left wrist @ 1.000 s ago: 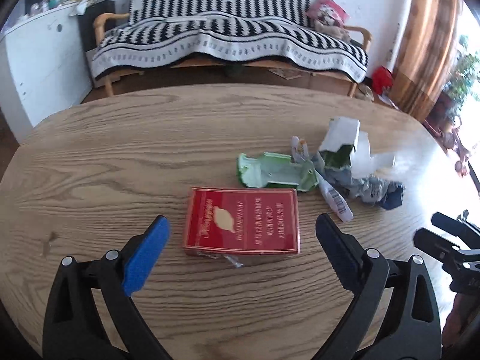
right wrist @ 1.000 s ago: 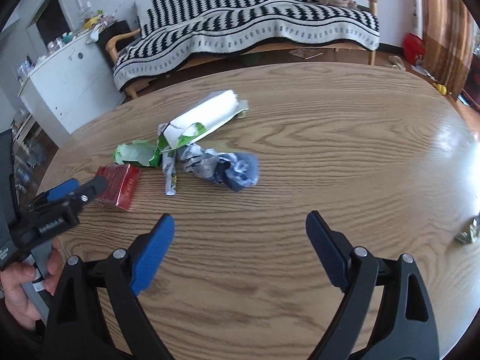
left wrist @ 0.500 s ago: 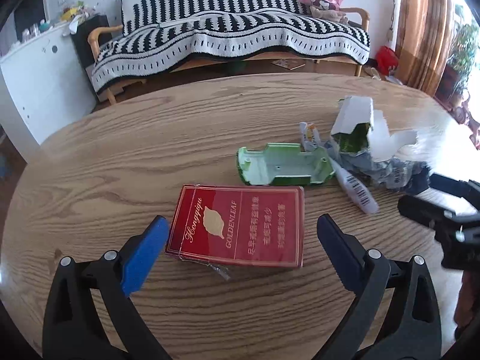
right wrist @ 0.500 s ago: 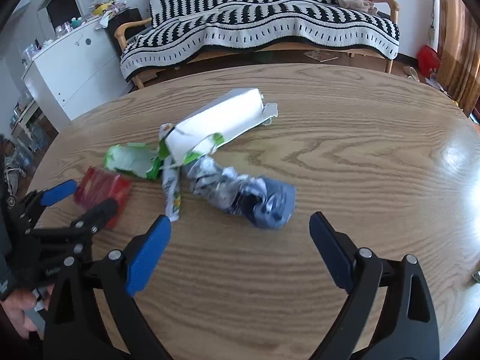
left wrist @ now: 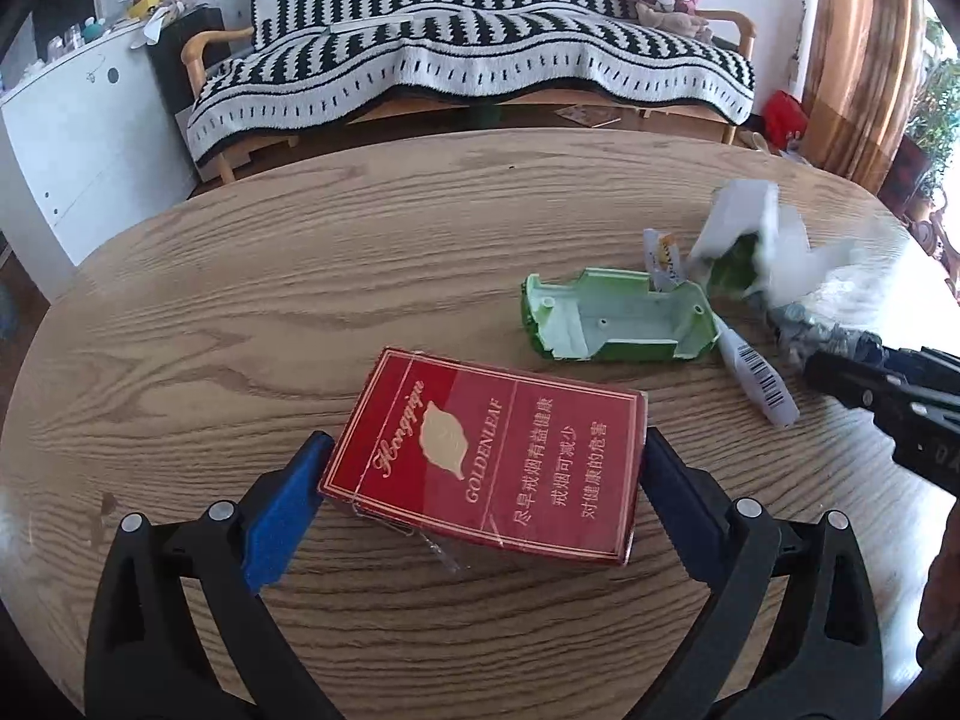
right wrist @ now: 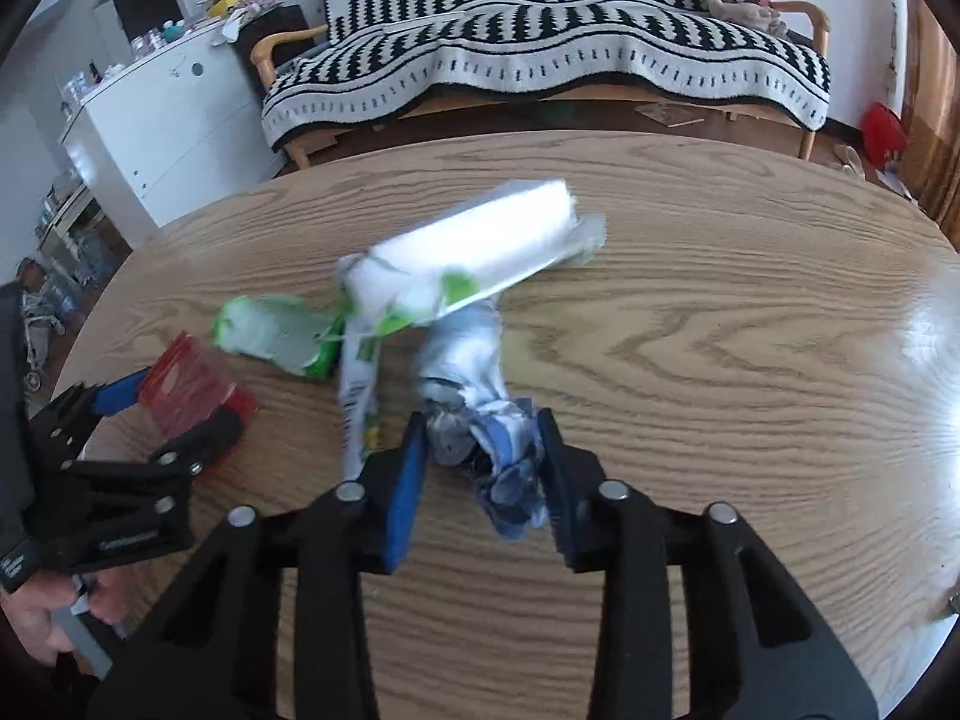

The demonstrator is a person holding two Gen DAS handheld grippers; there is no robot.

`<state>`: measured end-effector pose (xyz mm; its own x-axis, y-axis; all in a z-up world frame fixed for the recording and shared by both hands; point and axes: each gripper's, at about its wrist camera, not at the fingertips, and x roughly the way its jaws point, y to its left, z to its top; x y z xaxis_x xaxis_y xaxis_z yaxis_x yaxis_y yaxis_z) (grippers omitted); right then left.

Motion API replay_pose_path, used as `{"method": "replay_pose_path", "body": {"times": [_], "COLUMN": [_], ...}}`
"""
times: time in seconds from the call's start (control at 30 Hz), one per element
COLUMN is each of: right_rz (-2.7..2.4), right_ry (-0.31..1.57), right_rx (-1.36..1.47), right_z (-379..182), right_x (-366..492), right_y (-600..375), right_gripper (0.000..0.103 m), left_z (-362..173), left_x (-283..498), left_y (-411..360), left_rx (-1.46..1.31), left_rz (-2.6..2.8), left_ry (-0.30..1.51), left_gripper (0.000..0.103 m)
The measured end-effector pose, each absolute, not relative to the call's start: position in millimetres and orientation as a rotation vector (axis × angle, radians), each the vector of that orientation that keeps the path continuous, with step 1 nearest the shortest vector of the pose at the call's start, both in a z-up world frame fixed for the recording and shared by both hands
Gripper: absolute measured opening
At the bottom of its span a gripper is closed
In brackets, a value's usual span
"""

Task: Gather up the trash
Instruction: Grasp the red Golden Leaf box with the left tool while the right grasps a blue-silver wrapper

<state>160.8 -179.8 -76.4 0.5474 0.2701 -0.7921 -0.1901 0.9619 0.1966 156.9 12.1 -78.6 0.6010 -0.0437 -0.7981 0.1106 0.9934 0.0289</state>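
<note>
A red cigarette pack lies flat on the round wooden table. My left gripper has its jaws against both short sides of the pack. My right gripper is closed around a crumpled grey-blue wrapper. Beside it lie a green plastic shell, a white tube with a barcode and a torn white-and-green carton. The red pack also shows in the right wrist view.
A sofa with a black-and-white striped cover stands behind the table. A white cabinet is at the left. A small scrap lies near the table's right edge.
Both grippers moved forward and closed: the left onto the red pack, the right onto the crumpled wrapper. The carton and tube look blurred, shifting with the wrapper.
</note>
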Motion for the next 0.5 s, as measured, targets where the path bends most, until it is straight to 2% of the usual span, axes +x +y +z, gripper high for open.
{"method": "replay_pose_path", "body": {"times": [0.1, 0.5], "right_rz": [0.274, 0.24], "right_ry": [0.94, 0.905], "right_rx": [0.078, 0.065], "right_z": [-70, -45], "right_x": [150, 90], "right_y": [-181, -220], "right_gripper": [0.034, 0.034], "left_z": [-76, -34], "left_x": [154, 124], "left_y": [12, -20], "left_rx": [0.065, 0.059], "left_rz": [-0.107, -0.14], "left_ry": [0.914, 0.863], "left_gripper": [0.091, 0.09]}}
